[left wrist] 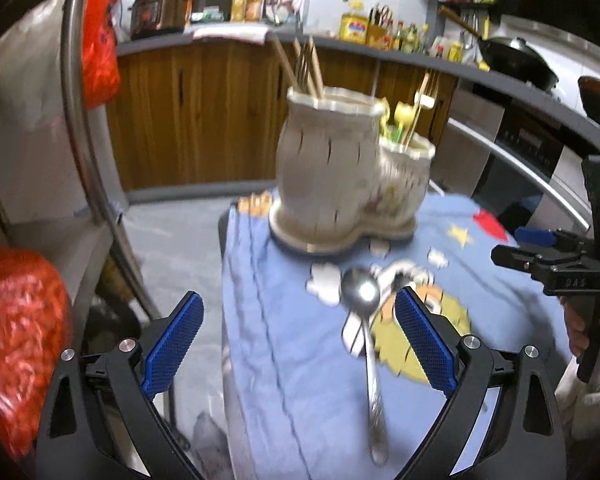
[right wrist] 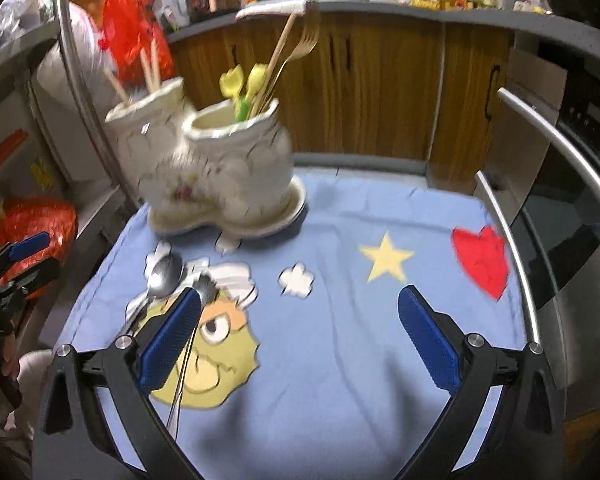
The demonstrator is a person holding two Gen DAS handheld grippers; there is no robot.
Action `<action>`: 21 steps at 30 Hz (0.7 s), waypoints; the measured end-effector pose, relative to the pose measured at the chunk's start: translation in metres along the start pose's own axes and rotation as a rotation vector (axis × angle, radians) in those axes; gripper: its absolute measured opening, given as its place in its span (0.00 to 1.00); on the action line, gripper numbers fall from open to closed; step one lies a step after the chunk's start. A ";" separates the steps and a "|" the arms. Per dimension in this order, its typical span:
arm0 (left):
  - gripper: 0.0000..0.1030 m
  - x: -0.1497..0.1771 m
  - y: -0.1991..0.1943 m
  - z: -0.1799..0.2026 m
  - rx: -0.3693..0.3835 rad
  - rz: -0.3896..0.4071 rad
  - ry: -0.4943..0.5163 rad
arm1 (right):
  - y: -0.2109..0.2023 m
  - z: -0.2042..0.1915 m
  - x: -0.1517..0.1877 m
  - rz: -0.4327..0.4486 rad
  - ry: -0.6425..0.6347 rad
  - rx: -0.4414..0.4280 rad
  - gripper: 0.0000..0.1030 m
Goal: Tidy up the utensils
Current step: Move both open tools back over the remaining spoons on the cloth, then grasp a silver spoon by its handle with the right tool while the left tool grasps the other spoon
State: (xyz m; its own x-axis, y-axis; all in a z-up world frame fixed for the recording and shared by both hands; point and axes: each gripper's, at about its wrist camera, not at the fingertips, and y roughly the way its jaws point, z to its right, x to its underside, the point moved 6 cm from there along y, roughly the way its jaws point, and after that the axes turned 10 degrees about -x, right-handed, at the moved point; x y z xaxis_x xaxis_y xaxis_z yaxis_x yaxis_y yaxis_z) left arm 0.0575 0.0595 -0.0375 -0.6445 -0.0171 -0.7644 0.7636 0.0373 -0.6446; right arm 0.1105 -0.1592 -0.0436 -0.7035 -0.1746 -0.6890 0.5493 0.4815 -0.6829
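From the left wrist: the left gripper [left wrist: 298,334] hangs with jaws wide apart and empty over a steel spoon [left wrist: 362,300] lying loose on the blue cartoon cloth [left wrist: 284,360] that covers the tabletop. Behind it a cream two-pot ceramic holder [left wrist: 332,176] already carries chopsticks [left wrist: 306,70] and a gold fork, so part of the sorting looks done. An orange bag [left wrist: 16,344] crowds the left edge.

From the right wrist: the right gripper [right wrist: 298,336] is likewise spread wide, holding nothing. Two spoons [right wrist: 166,276] rest side by side near its left finger, not yet stowed. The holder's nearer pot, with yellow-headed utensils [right wrist: 244,80], stands unobstructed beyond; the cloth's right half, star [right wrist: 386,258] and heart, lies bare.
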 end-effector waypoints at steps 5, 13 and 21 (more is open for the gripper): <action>0.93 0.020 0.005 0.007 0.012 -0.052 0.012 | 0.013 -0.015 0.008 -0.029 -0.058 -0.004 0.95; 0.93 0.027 0.010 0.021 0.032 -0.090 0.047 | 0.041 -0.038 0.013 -0.044 -0.148 -0.041 0.73; 0.85 0.032 0.020 0.038 0.054 -0.111 0.095 | 0.077 -0.050 0.012 -0.103 -0.168 -0.104 0.40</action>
State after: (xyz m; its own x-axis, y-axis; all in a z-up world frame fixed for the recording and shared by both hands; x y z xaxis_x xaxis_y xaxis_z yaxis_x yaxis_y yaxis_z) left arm 0.0540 0.0219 -0.0752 -0.7237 0.0766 -0.6858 0.6870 -0.0135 -0.7265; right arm 0.1218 -0.0815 -0.0928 -0.6634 -0.3638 -0.6538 0.4233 0.5381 -0.7289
